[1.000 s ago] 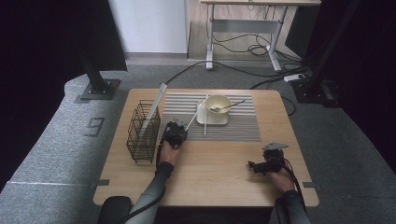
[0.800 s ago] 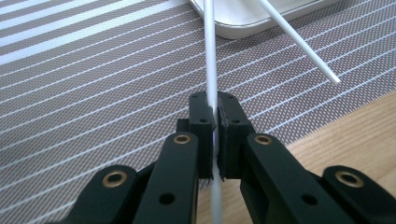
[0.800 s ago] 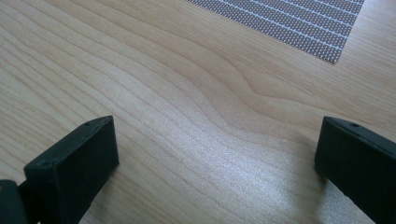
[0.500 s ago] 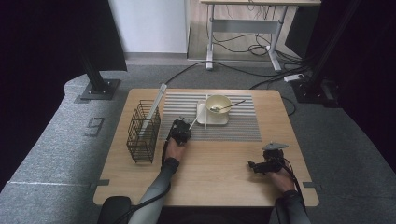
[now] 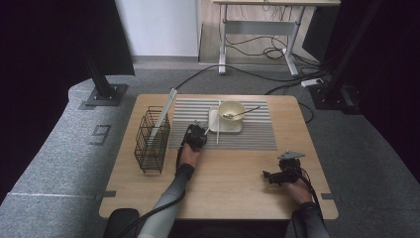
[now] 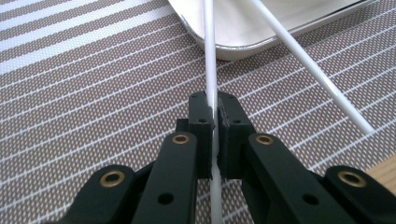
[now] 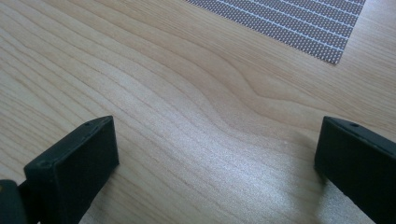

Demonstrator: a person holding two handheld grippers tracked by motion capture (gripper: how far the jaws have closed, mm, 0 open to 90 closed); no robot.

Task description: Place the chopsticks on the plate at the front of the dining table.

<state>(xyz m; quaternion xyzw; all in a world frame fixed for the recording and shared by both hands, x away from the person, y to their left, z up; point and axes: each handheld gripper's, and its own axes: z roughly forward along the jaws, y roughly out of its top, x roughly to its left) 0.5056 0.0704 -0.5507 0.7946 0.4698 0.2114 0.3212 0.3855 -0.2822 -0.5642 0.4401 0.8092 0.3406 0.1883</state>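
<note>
Wood-grain table (image 5: pixel 218 183) carries everything, with a striped placemat (image 5: pixel 247 134) across its far half and a black wire rack (image 5: pixel 151 139) standing at the left, a flat pale piece leaning up out of it. On the placemat sits a white tray (image 5: pixel 224 126) with a cream bowl (image 5: pixel 231 110) on it, a spoon (image 5: pixel 243 112) resting in the bowl.

The left hand-held gripper (image 5: pixel 197 133) lies low on the placemat just left of the tray, its jaws pinched shut on a thin white chopstick (image 6: pixel 209 70). In the left gripper view that stick runs straight ahead between the jaws, its long axis in line with the gripper, and its far end passes over the tray's near corner. A second chopstick (image 6: pixel 317 74) lies loose just to the right, slanting from the tray down onto the placemat (apart from the held one, the two spreading toward the gripper). The left hand is the nearer by far, so lifting the held stick clear of the tray rim falls to it.

The right hand-held gripper (image 5: pixel 270 176) rests over bare table near the right front corner, jaws wide apart and holding nothing.

No brand, label or writing can be read on anything.
</note>
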